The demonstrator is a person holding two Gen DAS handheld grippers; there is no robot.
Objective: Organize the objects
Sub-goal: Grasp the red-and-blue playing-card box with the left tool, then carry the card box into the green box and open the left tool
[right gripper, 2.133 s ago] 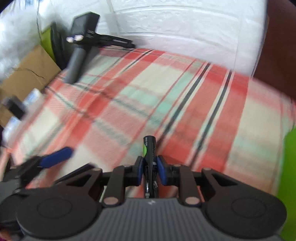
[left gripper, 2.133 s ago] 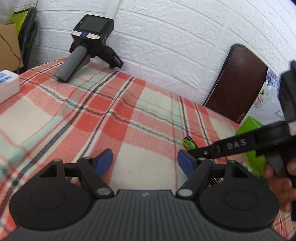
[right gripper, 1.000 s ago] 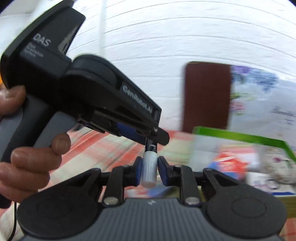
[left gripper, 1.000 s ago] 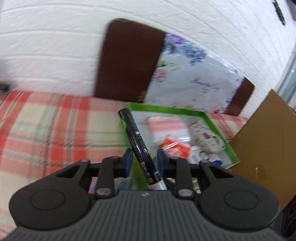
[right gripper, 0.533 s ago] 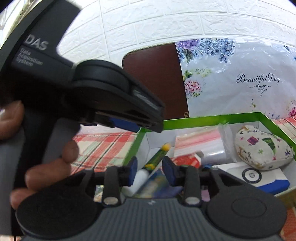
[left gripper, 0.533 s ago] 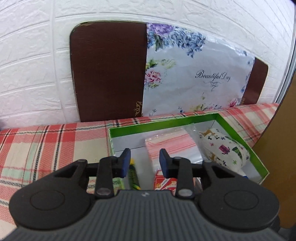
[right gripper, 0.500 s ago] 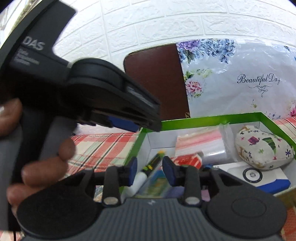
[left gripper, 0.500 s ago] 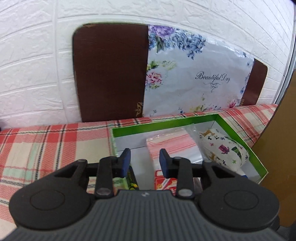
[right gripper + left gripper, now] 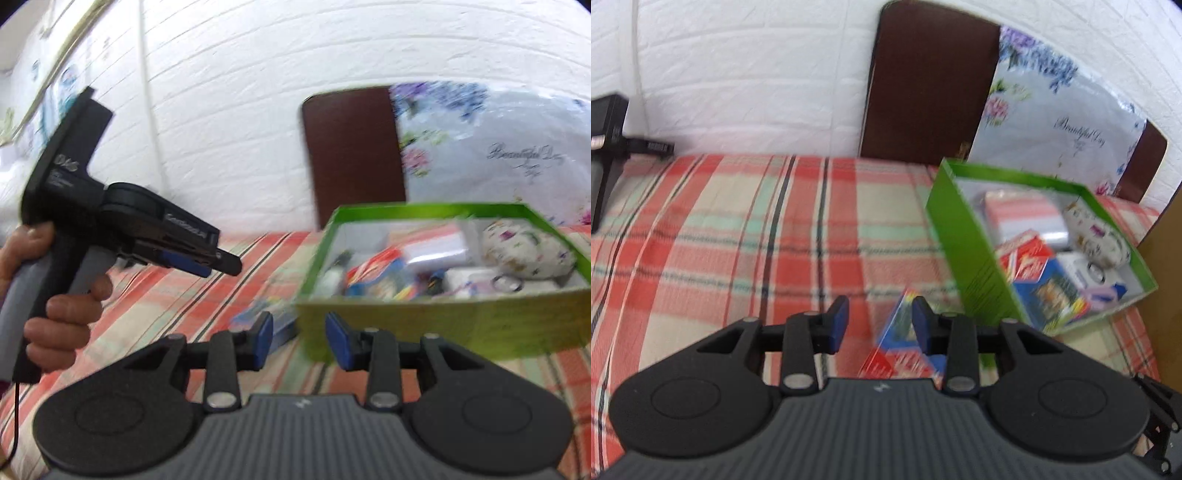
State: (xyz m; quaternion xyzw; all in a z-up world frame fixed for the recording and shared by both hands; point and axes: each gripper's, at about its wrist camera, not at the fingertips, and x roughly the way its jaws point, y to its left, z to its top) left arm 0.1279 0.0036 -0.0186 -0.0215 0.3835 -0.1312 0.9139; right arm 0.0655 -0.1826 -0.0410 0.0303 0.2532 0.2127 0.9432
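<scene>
Both hand-held grippers, left (image 9: 880,325) and right (image 9: 299,339), hang released and empty above the red plaid tablecloth (image 9: 738,236). Beside them stands the green cardboard box (image 9: 964,236) of sundries; a blurred colourful packet (image 9: 899,347) lies just outside its wall.

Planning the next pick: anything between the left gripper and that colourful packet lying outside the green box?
Nothing visible. The left gripper is open, with the colourful packet on the plaid cloth just ahead, partly behind its right finger. The green box stands just to the packet's right, and its near wall must be cleared for the drop.
</scene>
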